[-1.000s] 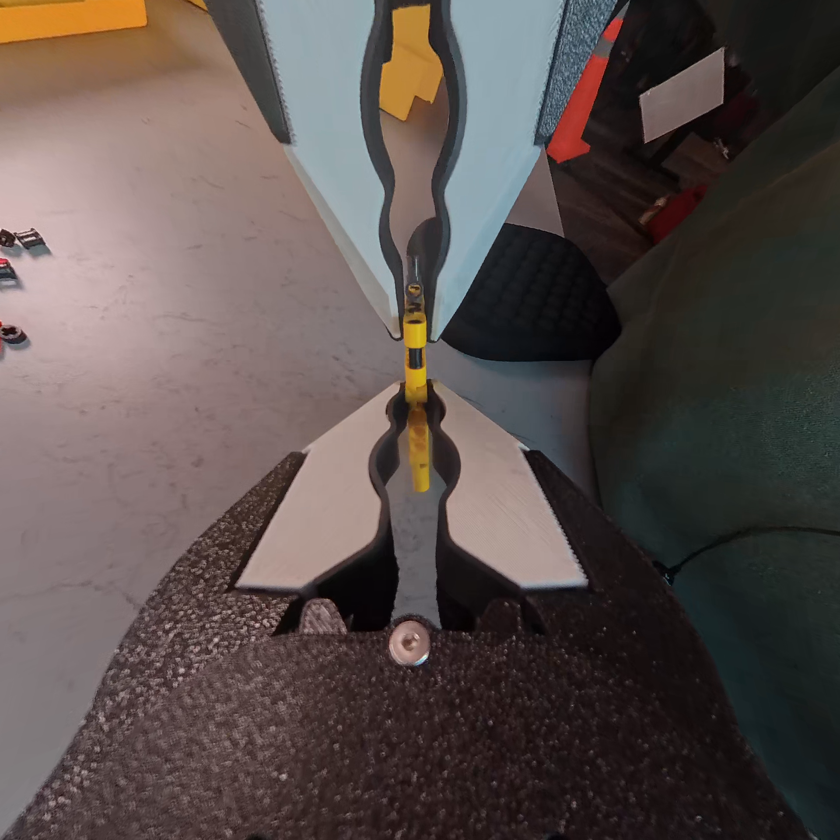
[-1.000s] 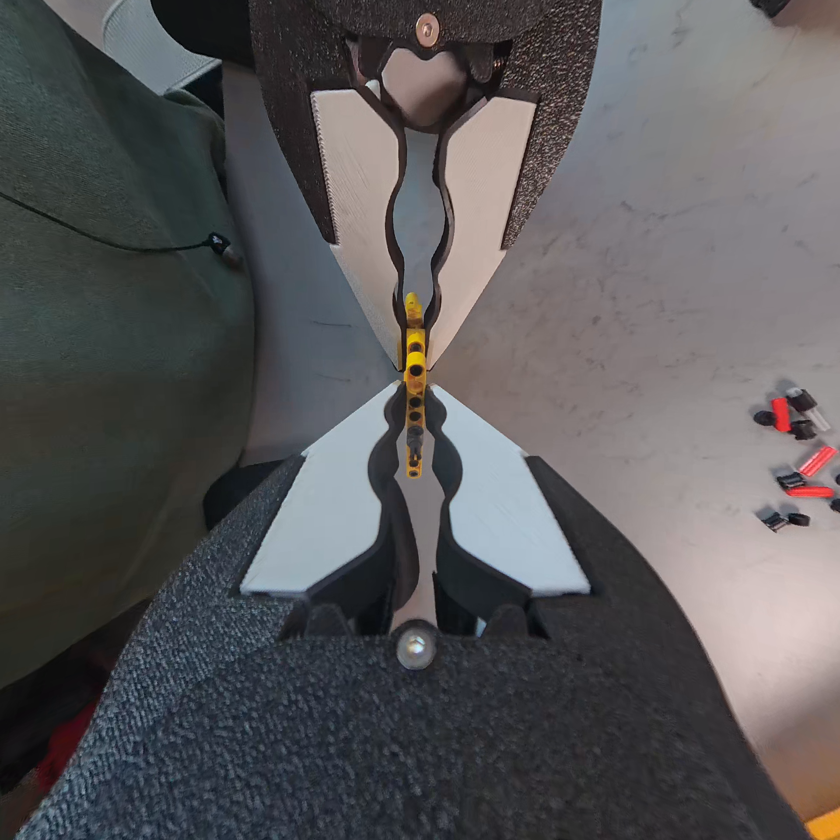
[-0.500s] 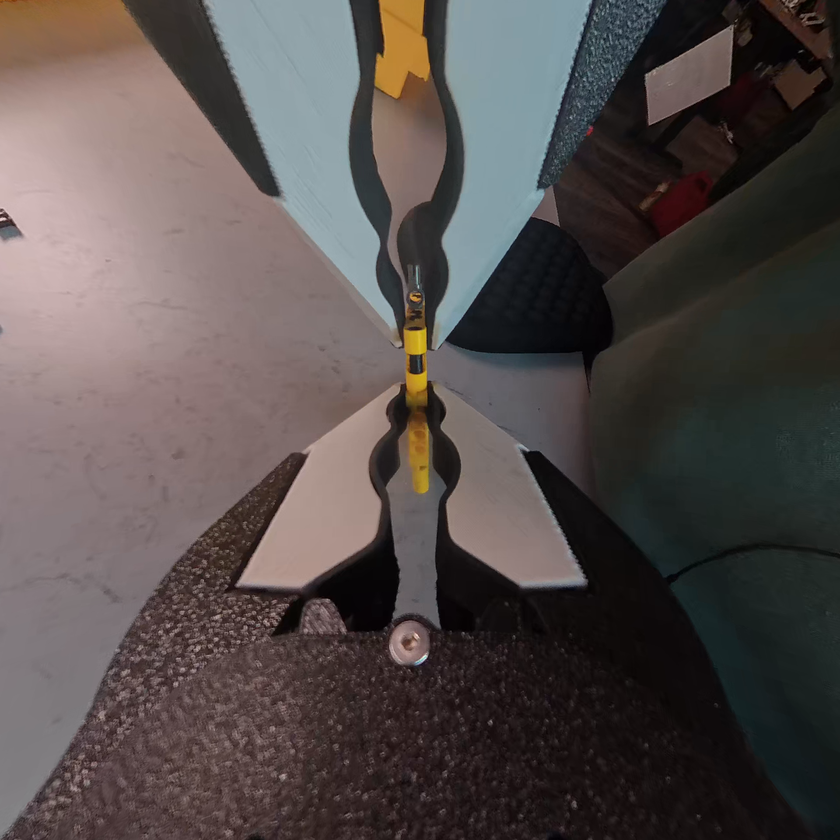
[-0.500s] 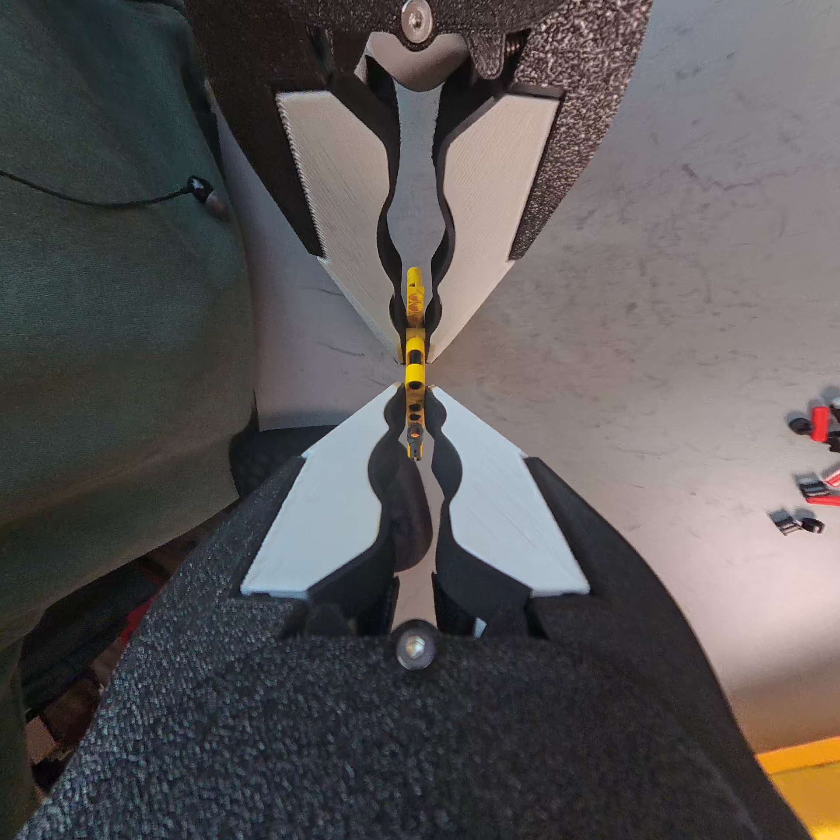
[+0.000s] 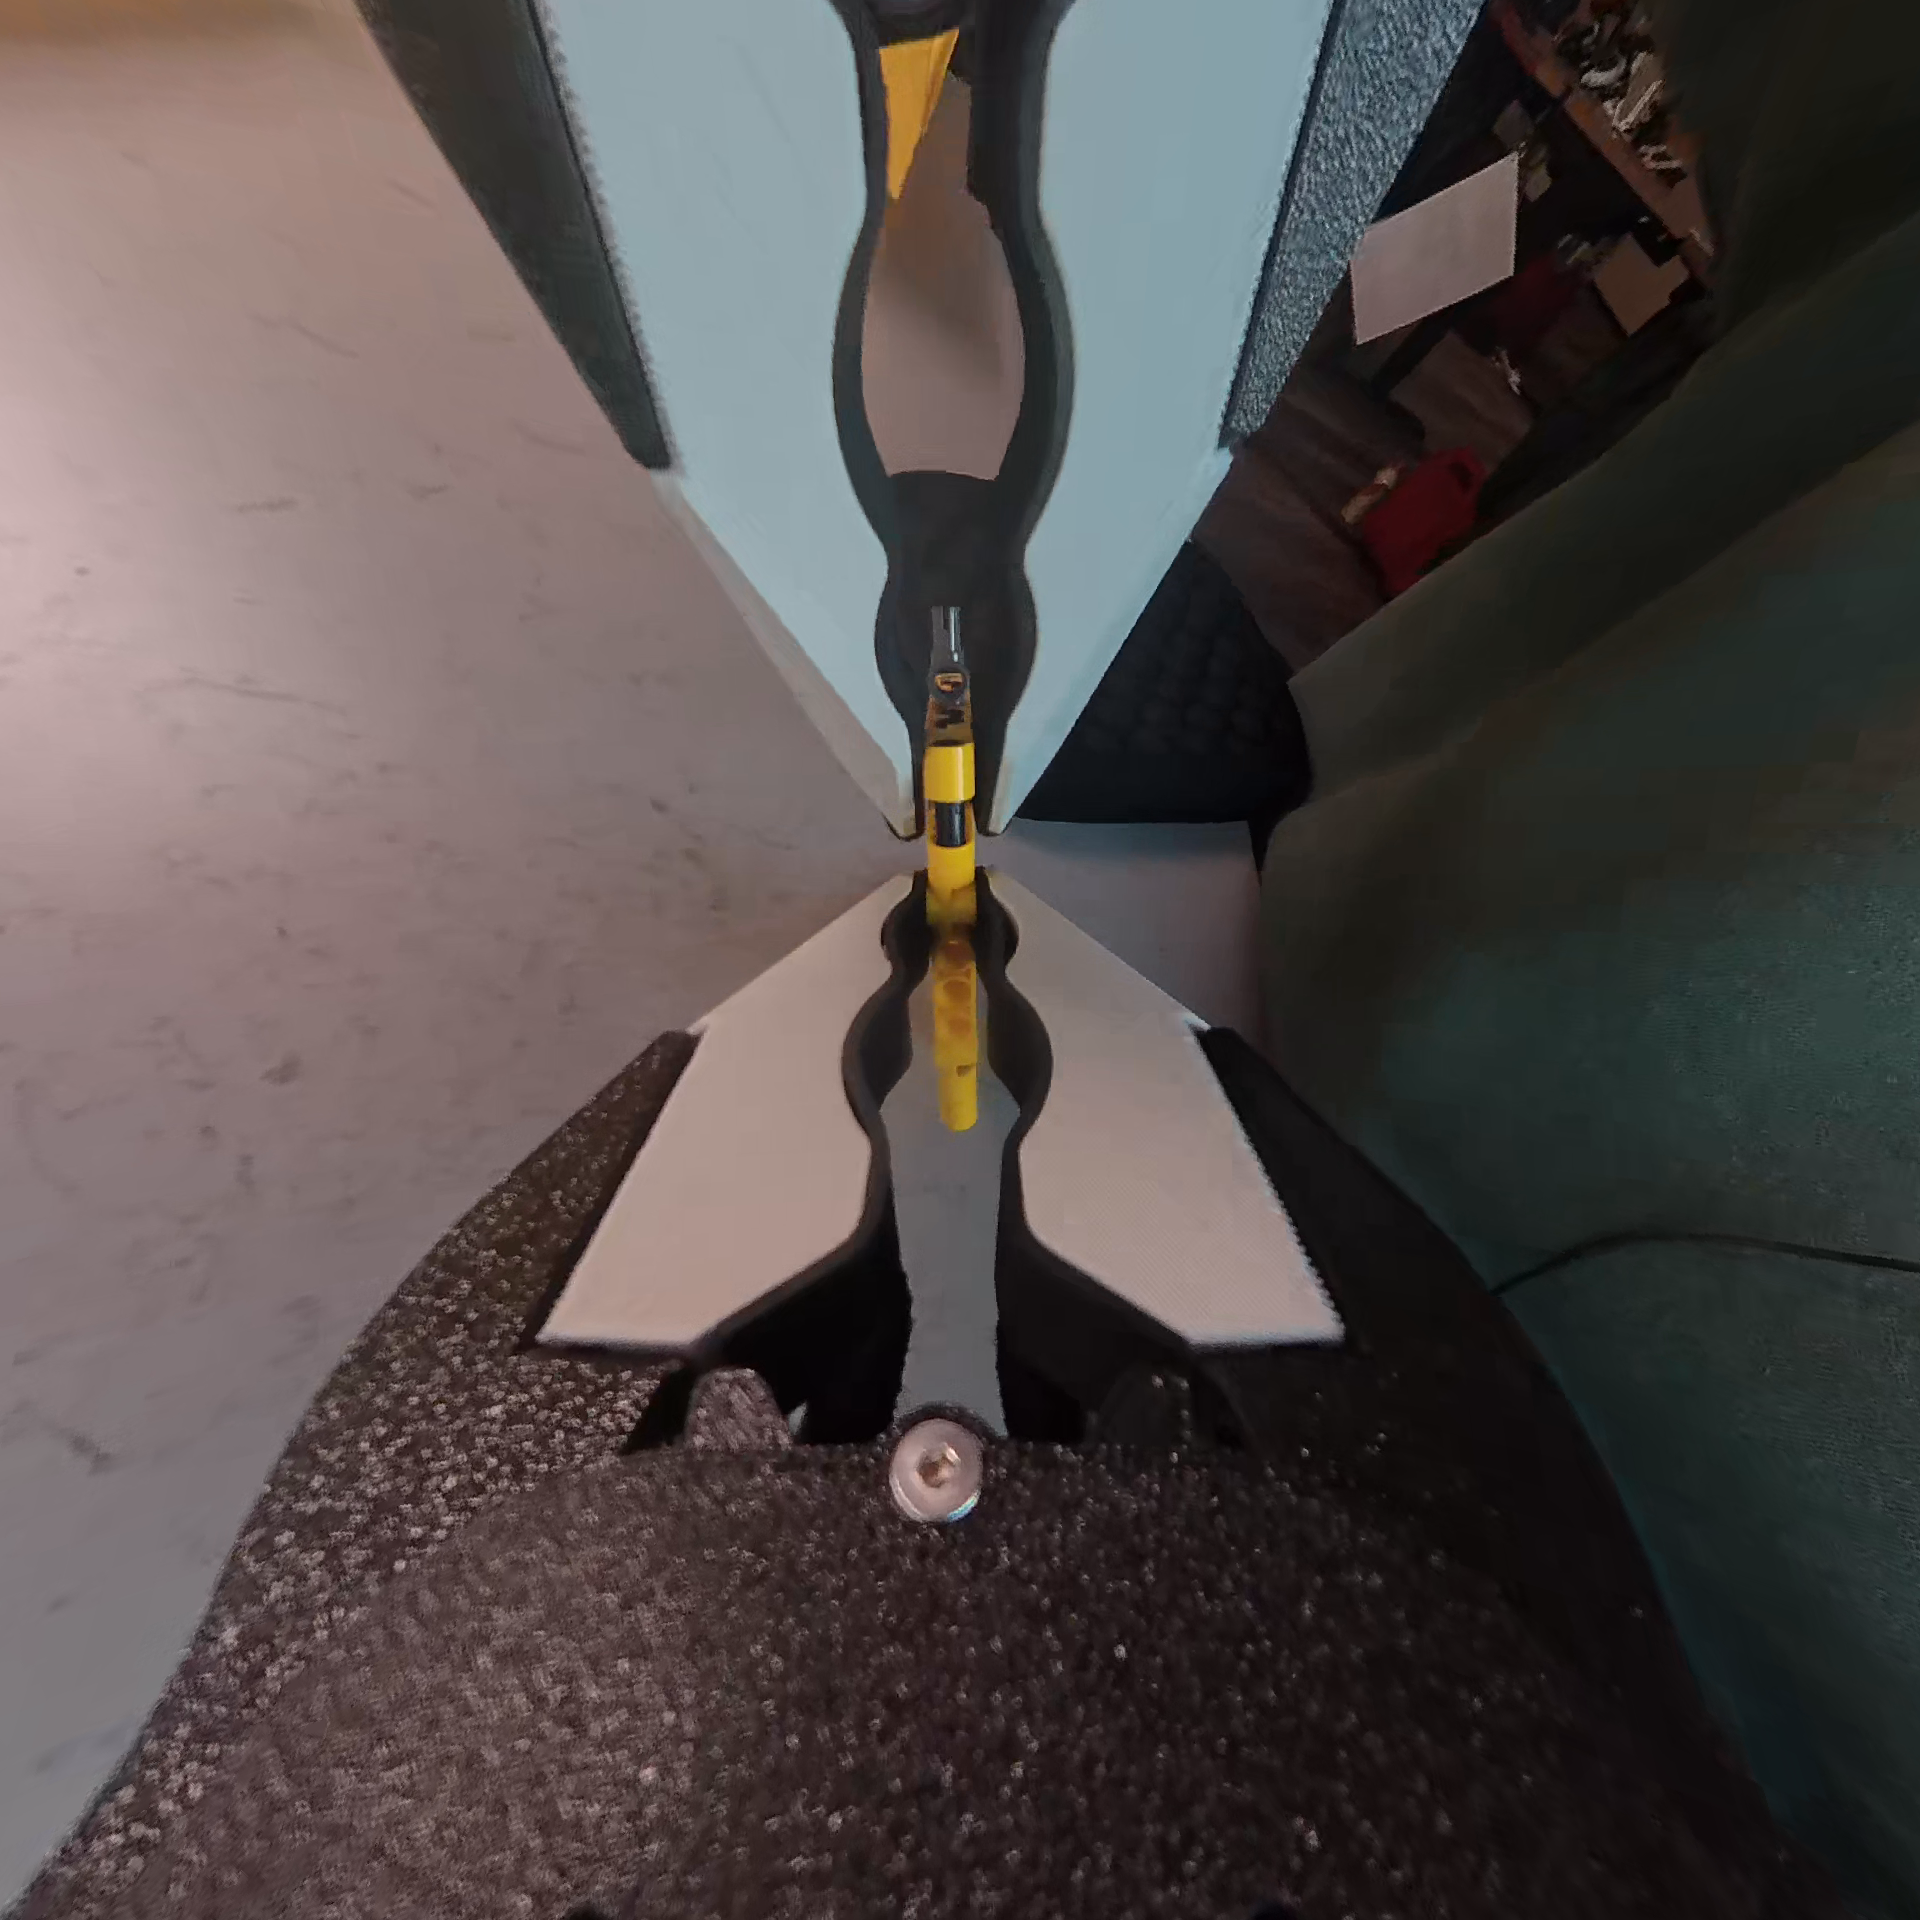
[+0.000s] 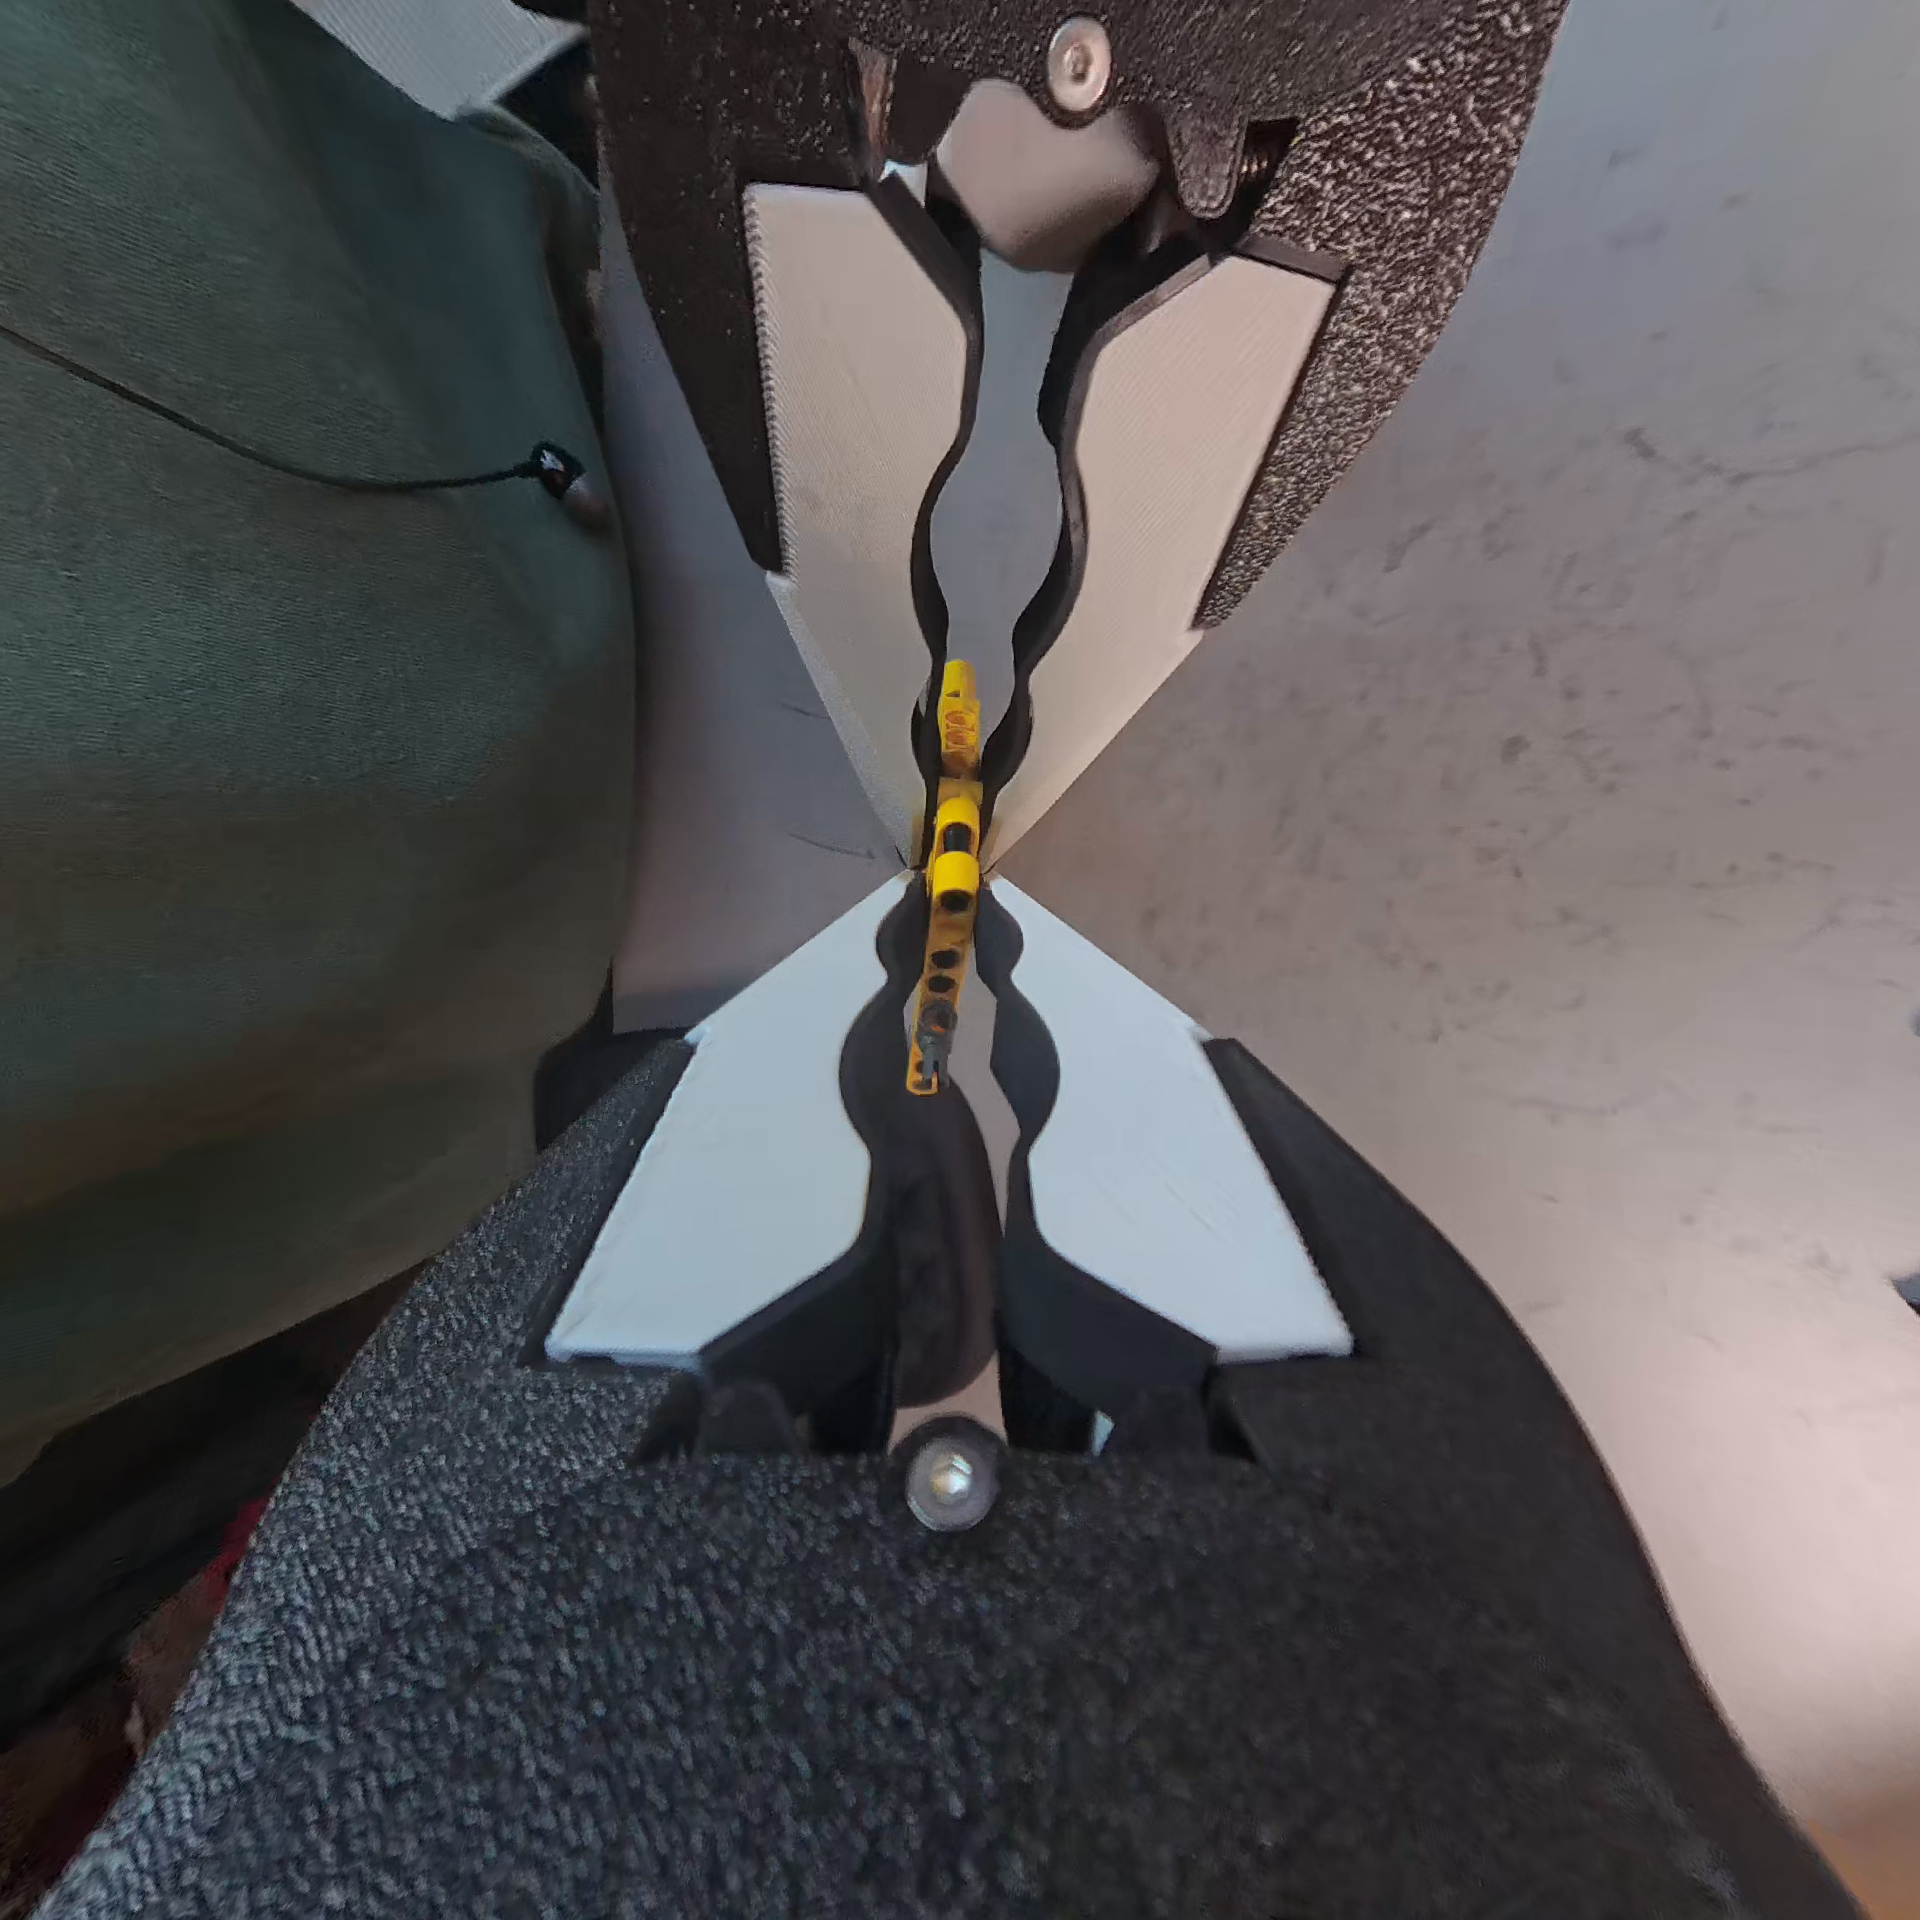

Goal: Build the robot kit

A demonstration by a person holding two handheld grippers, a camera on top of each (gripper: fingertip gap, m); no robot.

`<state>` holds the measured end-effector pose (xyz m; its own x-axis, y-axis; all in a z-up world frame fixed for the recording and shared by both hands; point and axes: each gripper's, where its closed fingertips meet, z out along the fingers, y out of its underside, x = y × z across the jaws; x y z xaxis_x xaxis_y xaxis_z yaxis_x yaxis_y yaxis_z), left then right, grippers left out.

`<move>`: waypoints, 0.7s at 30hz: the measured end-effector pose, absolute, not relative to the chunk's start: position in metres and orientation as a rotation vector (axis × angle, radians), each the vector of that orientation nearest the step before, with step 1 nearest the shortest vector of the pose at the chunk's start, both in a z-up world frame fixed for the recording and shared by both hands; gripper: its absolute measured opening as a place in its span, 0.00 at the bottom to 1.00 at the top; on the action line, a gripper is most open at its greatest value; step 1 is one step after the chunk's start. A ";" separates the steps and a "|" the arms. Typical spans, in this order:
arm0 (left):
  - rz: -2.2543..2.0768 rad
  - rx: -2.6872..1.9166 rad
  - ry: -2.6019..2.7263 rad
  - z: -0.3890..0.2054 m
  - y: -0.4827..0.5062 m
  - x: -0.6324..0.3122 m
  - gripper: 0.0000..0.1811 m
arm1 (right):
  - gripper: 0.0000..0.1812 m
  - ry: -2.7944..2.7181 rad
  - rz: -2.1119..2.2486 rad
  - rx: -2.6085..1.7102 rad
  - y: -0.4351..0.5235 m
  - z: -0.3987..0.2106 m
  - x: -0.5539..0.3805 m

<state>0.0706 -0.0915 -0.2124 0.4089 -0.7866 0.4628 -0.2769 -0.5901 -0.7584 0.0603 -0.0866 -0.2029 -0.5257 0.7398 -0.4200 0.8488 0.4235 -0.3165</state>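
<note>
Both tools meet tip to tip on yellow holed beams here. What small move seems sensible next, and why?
Probably a short push straight together. The left tool and right tool are each shut on a yellow beam, the beam ends overlap between the tips, and a black pin shows at that joint.

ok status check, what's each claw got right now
Left claw shut on slim yellow holed plastic beam. Right claw shut on same beam, tip to tip. Nothing between them.
</note>
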 end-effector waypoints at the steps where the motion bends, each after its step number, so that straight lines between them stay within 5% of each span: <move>1: -1.149 -2.077 0.893 -0.212 -0.092 0.071 0.04 | 0.05 2.452 -0.782 1.404 -0.086 -0.201 0.060; 11: -1.183 -2.091 0.867 -0.216 -0.090 0.069 0.04 | 0.03 2.421 -1.109 1.549 -0.075 -0.186 0.051; 21: -1.249 -2.133 0.890 -0.219 -0.097 0.076 0.03 | 0.00 2.503 -0.893 1.400 -0.084 -0.189 0.058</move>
